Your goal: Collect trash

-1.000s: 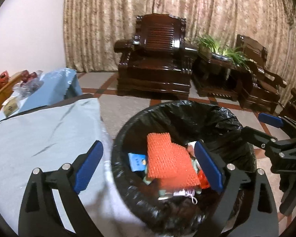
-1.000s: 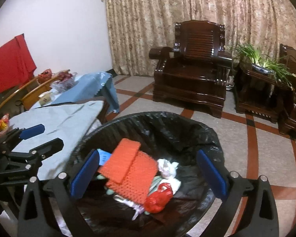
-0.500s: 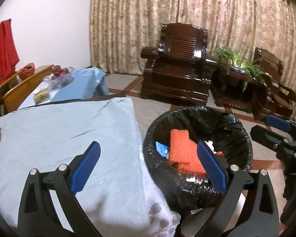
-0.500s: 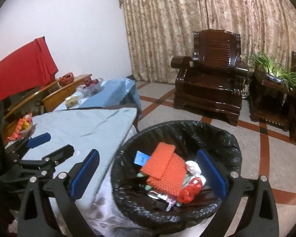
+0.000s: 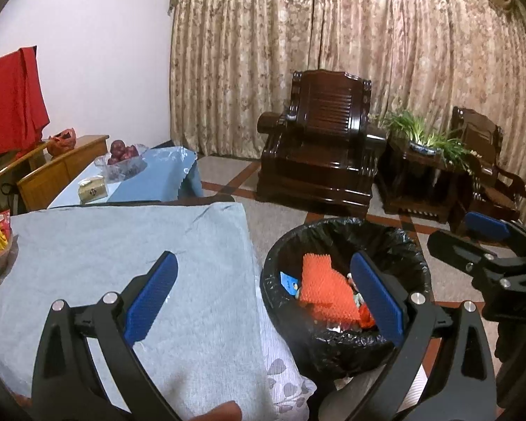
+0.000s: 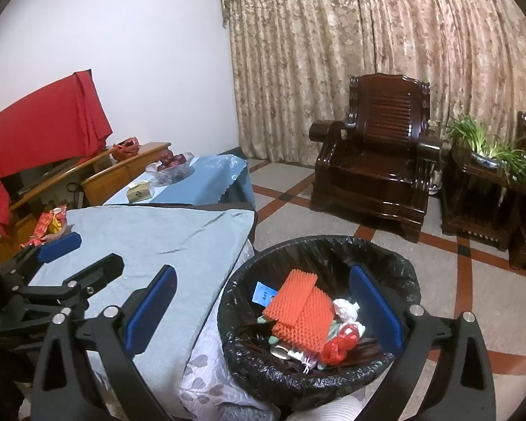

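Here, your left gripper [image 5: 263,294] has its blue-padded fingers spread wide with nothing between them, poised above the edge where the light blue cloth [image 5: 122,245] meets the bin; a fingertip [image 5: 224,410] peeks in at the bottom of the left wrist view. Your right gripper [image 6: 263,301] is likewise spread wide and empty, one finger over the cloth, the other over the bin's far side. Just beside the cloth-covered surface stands the black-lined trash bin [image 6: 319,245], and the trash lies inside it: orange foam netting [image 6: 303,310] on top, a small blue card [image 6: 263,293] at its left, a crumpled white wad [image 6: 345,308] and a red wrapper [image 6: 336,349] at its right. At the cloth's left edge sits a pile of red packets [image 6: 49,224]. Further off, a blue-covered table [image 6: 200,179] carries a small box [image 6: 140,191] and a dish of red fruit [image 6: 172,165]. Beyond that stand a dark wooden armchair [image 6: 378,161], a potted plant [image 6: 487,147] and patterned curtains [image 6: 368,35].
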`<action>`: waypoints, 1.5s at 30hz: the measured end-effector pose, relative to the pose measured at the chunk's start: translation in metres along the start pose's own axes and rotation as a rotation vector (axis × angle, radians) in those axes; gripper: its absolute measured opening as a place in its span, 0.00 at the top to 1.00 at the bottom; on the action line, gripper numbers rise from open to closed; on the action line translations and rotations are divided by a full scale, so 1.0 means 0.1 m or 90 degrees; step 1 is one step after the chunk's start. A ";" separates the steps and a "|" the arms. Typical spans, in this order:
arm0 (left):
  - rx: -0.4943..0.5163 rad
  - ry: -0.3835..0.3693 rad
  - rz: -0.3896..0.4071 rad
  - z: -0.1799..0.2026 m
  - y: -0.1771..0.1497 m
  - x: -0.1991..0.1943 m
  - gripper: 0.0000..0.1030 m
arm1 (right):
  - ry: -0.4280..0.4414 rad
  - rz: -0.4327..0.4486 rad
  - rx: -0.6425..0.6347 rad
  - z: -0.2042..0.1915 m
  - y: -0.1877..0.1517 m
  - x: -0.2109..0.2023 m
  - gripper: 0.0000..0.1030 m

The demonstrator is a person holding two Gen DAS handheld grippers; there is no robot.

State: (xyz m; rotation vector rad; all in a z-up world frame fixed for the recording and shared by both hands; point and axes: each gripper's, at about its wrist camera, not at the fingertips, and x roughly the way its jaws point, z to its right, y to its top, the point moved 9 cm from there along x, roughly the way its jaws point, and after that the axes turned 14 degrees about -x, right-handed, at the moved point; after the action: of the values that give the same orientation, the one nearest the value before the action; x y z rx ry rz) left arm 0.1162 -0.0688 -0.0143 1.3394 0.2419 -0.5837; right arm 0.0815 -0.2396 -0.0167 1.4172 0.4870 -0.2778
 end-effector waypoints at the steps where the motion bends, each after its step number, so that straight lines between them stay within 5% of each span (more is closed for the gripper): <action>1: -0.001 0.000 0.002 0.00 0.01 -0.01 0.06 | 0.000 0.000 -0.002 0.00 0.00 -0.01 0.06; 45: -0.004 0.007 0.020 -0.07 0.09 -0.13 0.06 | 0.003 0.009 -0.020 -0.10 0.08 -0.02 0.06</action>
State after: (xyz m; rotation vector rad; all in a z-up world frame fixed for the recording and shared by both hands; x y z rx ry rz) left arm 0.1109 -0.0575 -0.0017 1.3392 0.2314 -0.5485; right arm 0.0822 -0.2289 -0.0098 1.3907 0.4831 -0.2547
